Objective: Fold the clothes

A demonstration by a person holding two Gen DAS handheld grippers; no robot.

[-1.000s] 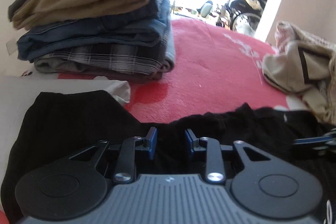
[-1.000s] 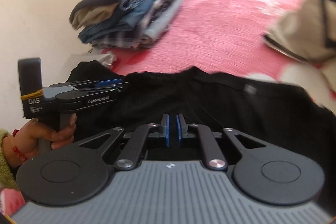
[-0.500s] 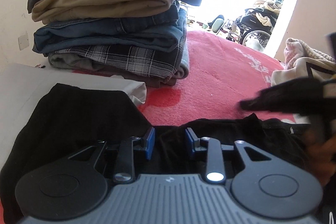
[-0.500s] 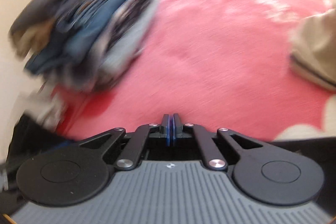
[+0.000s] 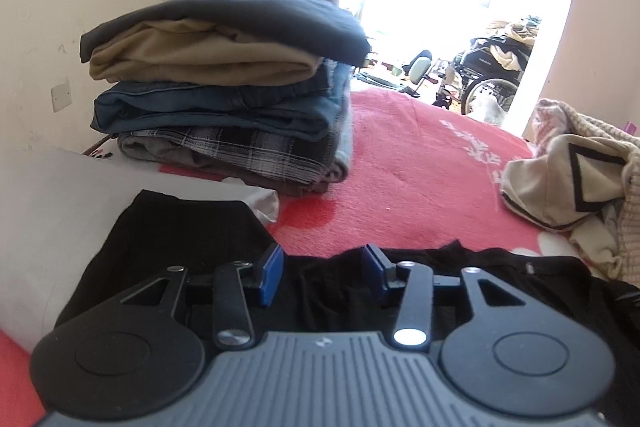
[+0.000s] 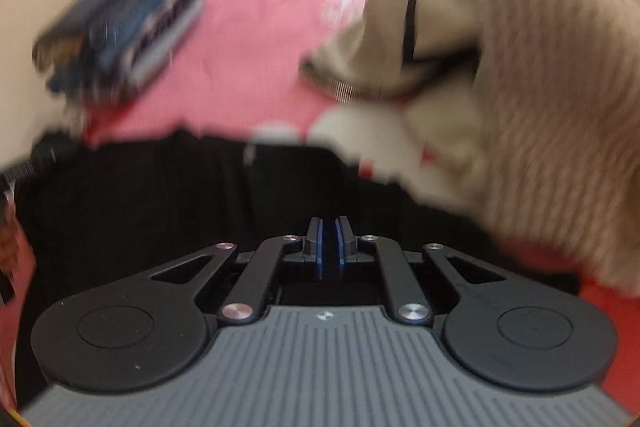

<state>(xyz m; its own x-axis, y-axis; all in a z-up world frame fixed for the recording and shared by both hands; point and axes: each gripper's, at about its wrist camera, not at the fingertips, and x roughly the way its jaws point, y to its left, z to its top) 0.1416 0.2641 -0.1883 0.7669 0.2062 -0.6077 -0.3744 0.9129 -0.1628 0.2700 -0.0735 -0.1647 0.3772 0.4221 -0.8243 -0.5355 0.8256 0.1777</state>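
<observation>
On the bed (image 5: pixel 420 163), left tongs (image 5: pixel 323 269) opening over a black shirt (image 5: pixel 188 239), nothing pinched. Only the left view shows the folded stack (image 5: pixel 224 87) sharp. Right tongs (image 6: pixel 329 241) together, empty, beside a blurred beige sweater (image 6: pixel 552 131).

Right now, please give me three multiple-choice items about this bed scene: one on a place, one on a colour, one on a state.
1. Where is the folded stack?
A. by the wall, on the blanket
B. on the floor
C. on a chair

2. What colour is the blanket?
A. green
B. red
C. white

3. How do the right gripper's jaws stand?
A. wide open
B. shut on a sock
C. shut, nothing between them

Key: 1 A, it sits beside the wall; 2 B, red shows around the clothes; 3 C, the pads almost meet, empty.
</observation>
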